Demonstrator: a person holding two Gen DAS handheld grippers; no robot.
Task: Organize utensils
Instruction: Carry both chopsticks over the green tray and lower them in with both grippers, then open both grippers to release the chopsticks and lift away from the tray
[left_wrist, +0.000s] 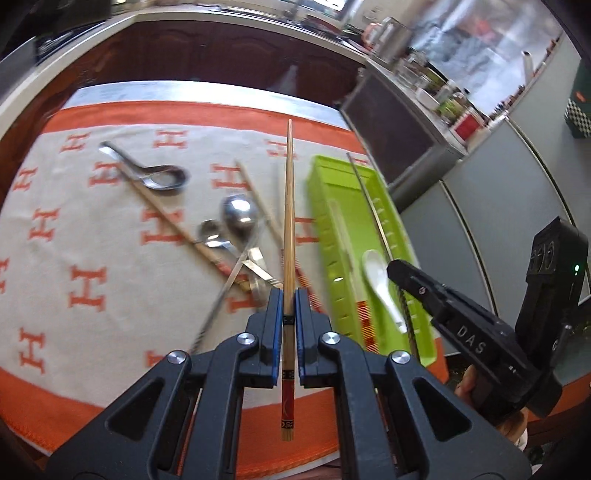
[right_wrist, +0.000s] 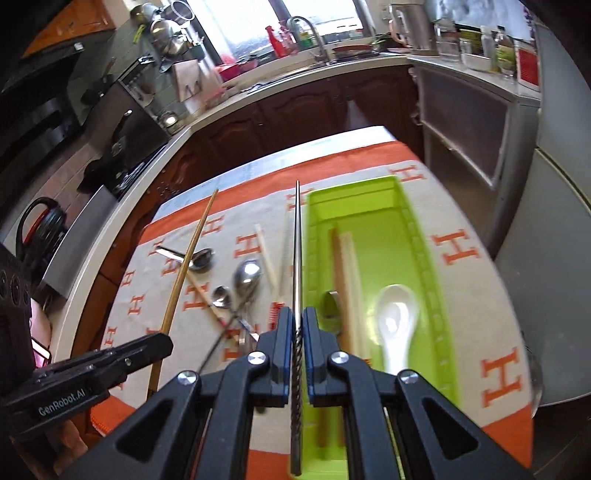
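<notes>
An orange-bordered cloth (left_wrist: 92, 236) patterned with H letters covers the table, with kitchen counters beyond it. On its right side lies a long green tray (right_wrist: 417, 236), holding a white ceramic spoon (right_wrist: 395, 321), pale chopsticks (right_wrist: 351, 280) laid lengthwise and a metal spoon (right_wrist: 330, 308) partly hidden behind the right gripper's finger.

Left of the tray, loose utensils are scattered on the cloth: a steel soup spoon (left_wrist: 159, 175) at the far left, a large metal spoon (left_wrist: 238, 210) and a smaller one (left_wrist: 209, 230) crossing among several chopsticks (the pile is blurred, so the exact count is unclear).

The left gripper (left_wrist: 289, 317) is closed on 1 bamboo chopstick (left_wrist: 289, 206), held near its red decorated end and pointing away above the cloth, just left of the tray.

The right gripper (right_wrist: 297, 332) is clamped on 1 metal chopstick (right_wrist: 297, 251) with a twisted grip section, its tip aimed forward along the tray's left edge.
</notes>
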